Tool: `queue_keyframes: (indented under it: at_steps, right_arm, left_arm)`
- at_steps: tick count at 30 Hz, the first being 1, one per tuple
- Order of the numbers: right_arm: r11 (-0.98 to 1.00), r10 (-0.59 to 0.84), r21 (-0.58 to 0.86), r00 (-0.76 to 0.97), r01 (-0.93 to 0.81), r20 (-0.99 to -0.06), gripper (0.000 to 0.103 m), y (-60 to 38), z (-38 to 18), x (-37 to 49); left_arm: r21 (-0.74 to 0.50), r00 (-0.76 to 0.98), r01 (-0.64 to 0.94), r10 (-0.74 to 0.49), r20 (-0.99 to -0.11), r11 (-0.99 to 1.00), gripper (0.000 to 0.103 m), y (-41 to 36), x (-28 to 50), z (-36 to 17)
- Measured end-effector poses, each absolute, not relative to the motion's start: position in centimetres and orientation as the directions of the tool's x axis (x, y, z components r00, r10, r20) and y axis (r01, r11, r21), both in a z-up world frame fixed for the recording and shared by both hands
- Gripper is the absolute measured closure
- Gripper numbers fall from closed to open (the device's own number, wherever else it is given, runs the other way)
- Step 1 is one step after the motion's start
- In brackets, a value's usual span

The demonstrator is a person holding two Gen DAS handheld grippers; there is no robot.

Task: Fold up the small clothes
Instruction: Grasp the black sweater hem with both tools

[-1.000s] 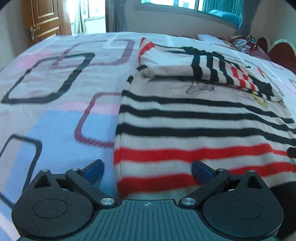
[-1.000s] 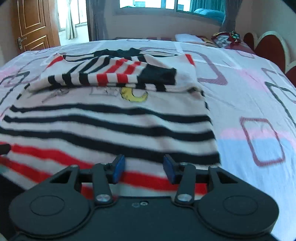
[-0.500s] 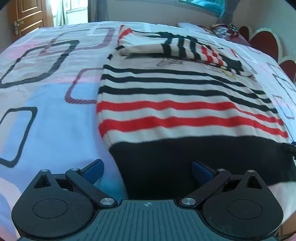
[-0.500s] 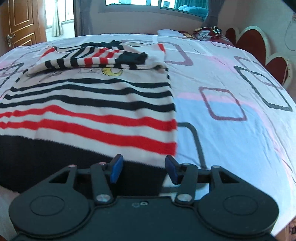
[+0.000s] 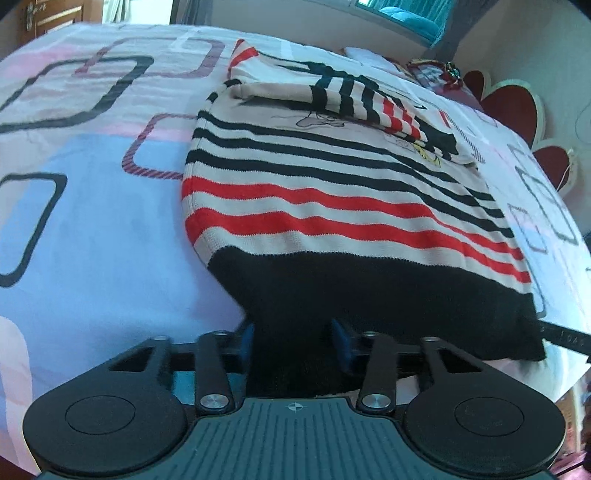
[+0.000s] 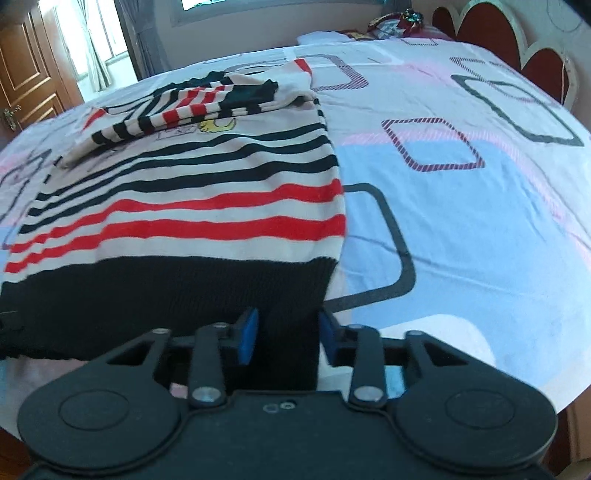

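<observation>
A cream sweater (image 5: 332, 192) with black and red stripes and a broad black hem lies flat on the bed, its sleeves folded across the chest. In the left wrist view my left gripper (image 5: 293, 343) is at the hem's near left corner. Its jaws are closing, and the blue pads pinch a bunch of black hem between them. In the right wrist view the same sweater (image 6: 203, 206) shows. There my right gripper (image 6: 286, 332) is at the near right corner, jaws also closing with black hem pressed between the pads.
The bedsheet (image 5: 92, 221) is printed with rounded squares in black, maroon, pink and blue. A red scalloped headboard (image 6: 517, 40) stands at the far right, with a pillow and a dark red bundle (image 6: 391, 18) before it. A wooden door (image 6: 26, 74) is far left.
Both grippers have drawn back from over the striped body to the near black hem. The left jaws went from wide open to narrow around the hem, and the right jaws narrowed too.
</observation>
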State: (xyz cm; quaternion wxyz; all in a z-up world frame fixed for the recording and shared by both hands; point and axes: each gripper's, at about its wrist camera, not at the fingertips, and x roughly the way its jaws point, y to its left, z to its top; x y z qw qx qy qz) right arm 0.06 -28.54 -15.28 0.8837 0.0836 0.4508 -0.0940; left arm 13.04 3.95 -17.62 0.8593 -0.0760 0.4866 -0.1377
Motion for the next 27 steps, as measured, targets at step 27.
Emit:
queue_keyframes:
  at_steps: [27]
  right_arm:
    - [0.953,0.094,0.274,0.735,0.128,-0.671,0.092,-29.5,-8.9,4.9]
  left_arm:
    - [-0.318,0.634,0.243,-0.398,-0.663,0.916,0.093,1.8,20.6,-11.7]
